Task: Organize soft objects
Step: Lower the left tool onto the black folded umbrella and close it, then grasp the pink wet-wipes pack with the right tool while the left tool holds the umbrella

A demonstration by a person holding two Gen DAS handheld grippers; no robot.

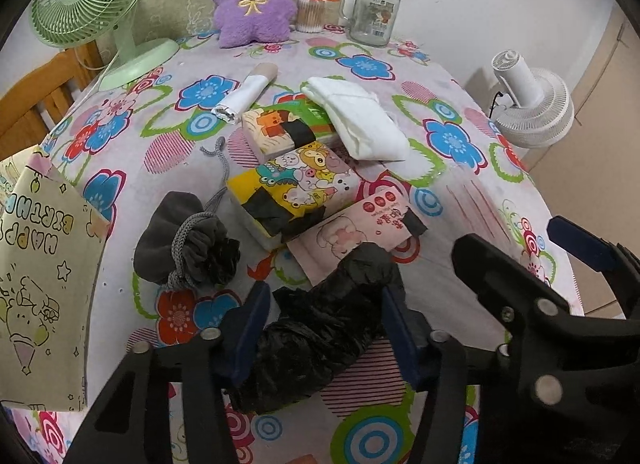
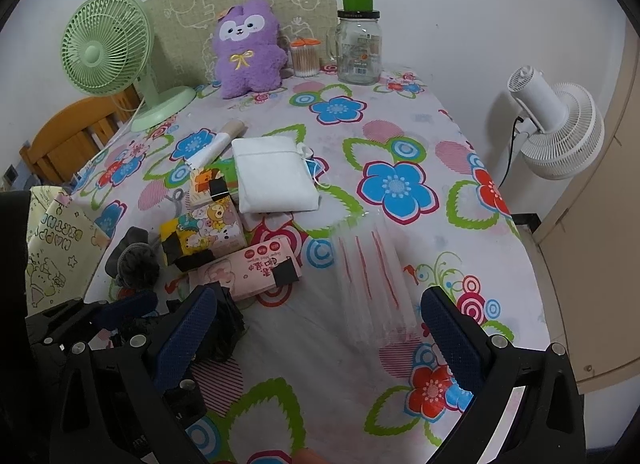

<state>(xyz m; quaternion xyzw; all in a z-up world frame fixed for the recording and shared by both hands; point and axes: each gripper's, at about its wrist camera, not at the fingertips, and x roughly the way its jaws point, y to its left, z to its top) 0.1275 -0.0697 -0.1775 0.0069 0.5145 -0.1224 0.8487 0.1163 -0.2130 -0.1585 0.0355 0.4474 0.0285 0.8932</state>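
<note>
My left gripper [image 1: 324, 328] has its blue pads on both sides of a crumpled black plastic bag roll [image 1: 320, 328] lying on the flowered tablecloth; whether they press it is unclear. Beyond it lie a pink tissue pack [image 1: 360, 232], a yellow cartoon tissue pack [image 1: 292, 191], an orange-print pack [image 1: 280, 131], a white folded pouch [image 1: 356, 119], a white roll [image 1: 244, 95] and a grey drawstring pouch [image 1: 188, 244]. My right gripper [image 2: 316, 332] is open and empty above a clear plastic sleeve [image 2: 372, 284]; it also shows in the left wrist view [image 1: 520, 248].
A birthday gift bag [image 1: 36, 264] stands at the left edge. At the back are a green fan [image 2: 108, 51], a purple plush [image 2: 246, 47], a cotton swab jar [image 2: 305, 57] and a glass mug jar [image 2: 358, 47]. A white fan [image 2: 556, 127] stands off the table's right side.
</note>
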